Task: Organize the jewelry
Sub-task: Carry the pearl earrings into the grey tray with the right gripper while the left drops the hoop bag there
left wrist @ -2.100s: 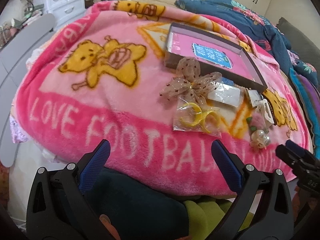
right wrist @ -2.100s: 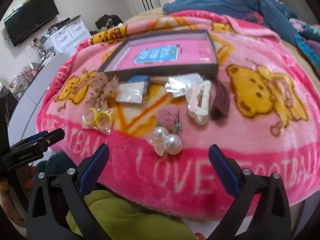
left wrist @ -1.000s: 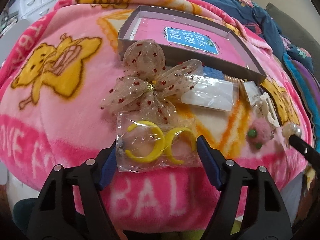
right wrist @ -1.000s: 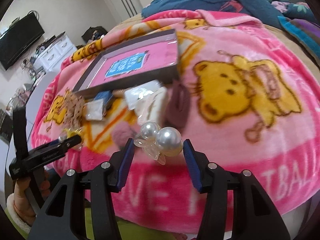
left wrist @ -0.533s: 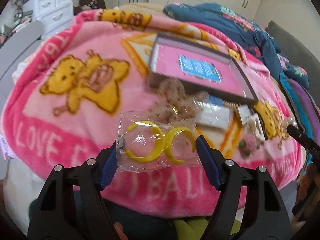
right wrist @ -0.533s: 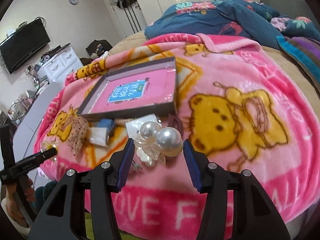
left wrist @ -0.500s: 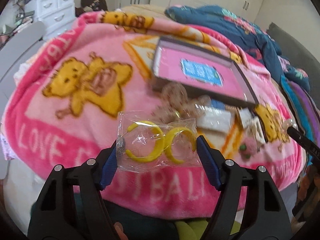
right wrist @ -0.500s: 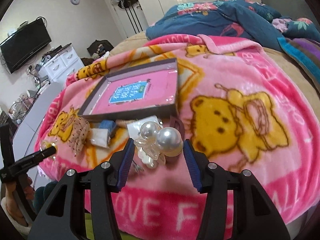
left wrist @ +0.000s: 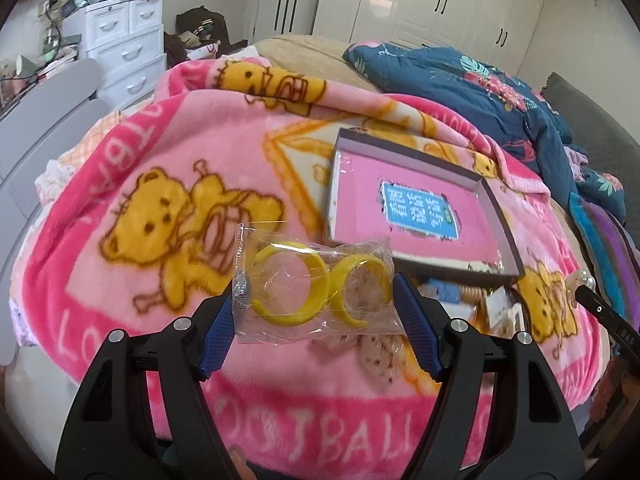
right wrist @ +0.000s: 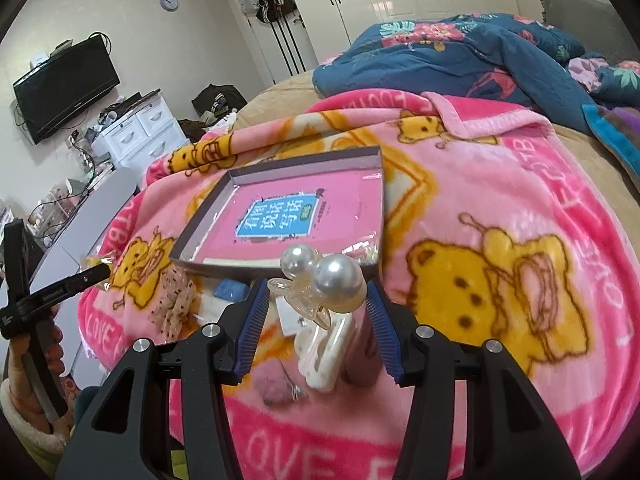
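Since a moment earlier both grippers had risen from the blanket toward the box. The left gripper was clenched on the bag of yellow rings, the right gripper on the pearl clip — both just before the box, nothing inside yet. The bow, white clip and small packets lay in front of the box, still to sort; nothing blocked the way.

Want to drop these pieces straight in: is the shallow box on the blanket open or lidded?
Open. The shallow box shows its raised grey walls and pink printed floor, no lid, with no jewelry visible inside.
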Available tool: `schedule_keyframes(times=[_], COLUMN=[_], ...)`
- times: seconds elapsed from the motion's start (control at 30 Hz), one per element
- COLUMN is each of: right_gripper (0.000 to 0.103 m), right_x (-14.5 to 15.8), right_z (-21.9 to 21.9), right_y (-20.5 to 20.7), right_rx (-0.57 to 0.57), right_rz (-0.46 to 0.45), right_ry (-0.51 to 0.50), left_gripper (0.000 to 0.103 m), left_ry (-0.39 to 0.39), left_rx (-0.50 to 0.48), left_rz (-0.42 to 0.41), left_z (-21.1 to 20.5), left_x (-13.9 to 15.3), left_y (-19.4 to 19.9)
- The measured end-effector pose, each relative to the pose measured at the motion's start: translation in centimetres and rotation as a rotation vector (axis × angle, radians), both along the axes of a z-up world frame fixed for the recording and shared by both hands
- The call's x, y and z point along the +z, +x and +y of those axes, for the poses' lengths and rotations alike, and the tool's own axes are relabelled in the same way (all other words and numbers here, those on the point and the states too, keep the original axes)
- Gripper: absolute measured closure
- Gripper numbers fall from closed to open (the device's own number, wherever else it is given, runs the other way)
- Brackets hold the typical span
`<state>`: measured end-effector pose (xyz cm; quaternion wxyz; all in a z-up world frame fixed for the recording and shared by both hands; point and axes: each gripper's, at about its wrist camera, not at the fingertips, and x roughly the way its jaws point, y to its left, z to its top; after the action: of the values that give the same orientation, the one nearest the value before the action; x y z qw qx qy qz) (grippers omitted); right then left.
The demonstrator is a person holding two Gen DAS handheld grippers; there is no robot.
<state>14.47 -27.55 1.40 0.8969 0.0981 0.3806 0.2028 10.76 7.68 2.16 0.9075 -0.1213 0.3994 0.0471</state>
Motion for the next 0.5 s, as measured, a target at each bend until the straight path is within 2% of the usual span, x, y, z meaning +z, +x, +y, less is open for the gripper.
schedule_keyframes(times=[0.5], right_gripper=[0.054], right_x=[1.8], right_z=[0.9], right_y=[5.0], right_rx=[0.009], right_rz=[-0.040], right_ry=[0.025], left_gripper=[0.038], left_ry=[-0.009], left_rx=[-0.047], left_rz=[0.000], left_z=[-2.1], left_x=[0.7], left_y=[7.0])
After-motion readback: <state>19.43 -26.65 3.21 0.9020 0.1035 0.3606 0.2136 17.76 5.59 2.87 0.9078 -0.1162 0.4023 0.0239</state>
